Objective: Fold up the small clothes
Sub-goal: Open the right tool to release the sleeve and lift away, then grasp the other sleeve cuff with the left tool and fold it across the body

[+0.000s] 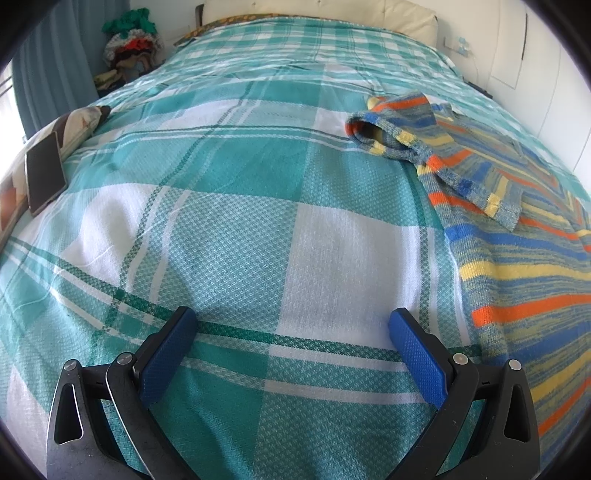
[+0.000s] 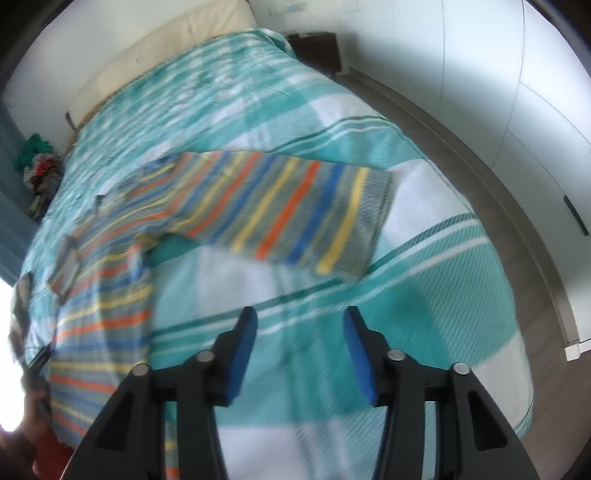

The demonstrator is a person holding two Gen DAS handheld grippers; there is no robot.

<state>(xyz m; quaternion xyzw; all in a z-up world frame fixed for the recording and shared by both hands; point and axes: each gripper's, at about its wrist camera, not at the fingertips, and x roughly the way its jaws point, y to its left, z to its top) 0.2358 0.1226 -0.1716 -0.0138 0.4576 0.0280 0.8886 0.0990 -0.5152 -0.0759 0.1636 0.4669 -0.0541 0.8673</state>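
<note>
- Blue textured pads line both of your grippers; on your left gripper they stand spread wide, with nothing between them but the bedspread below.
- Your left fingers hang over bare teal-and-white check cloth; you cannot tell from this view whether the tips touch it.
- The striped sweater, knitted in orange, blue, yellow and grey bands, lies on the bedspread to the right of your left gripper, apart from its pads.
- One sleeve of the sweater is bent back across the body, its cuff open towards the middle of the bed.
- Your right gripper has its pads partly apart, narrower than the left, and they hold nothing; only bedspread shows in the gap.
- From the right wrist the picture is blurred. The sweater lies ahead and to the left of the fingers, its other sleeve stretched out flat towards the bed's right edge, clear of both pads.
- A dark phone rests on a patterned pillow at the left edge of the bed, well apart from the sweater.
- A heap of clothes sits beyond the far left corner of the bed, beside a blue curtain.
- A cream headboard runs along the far end.
</note>
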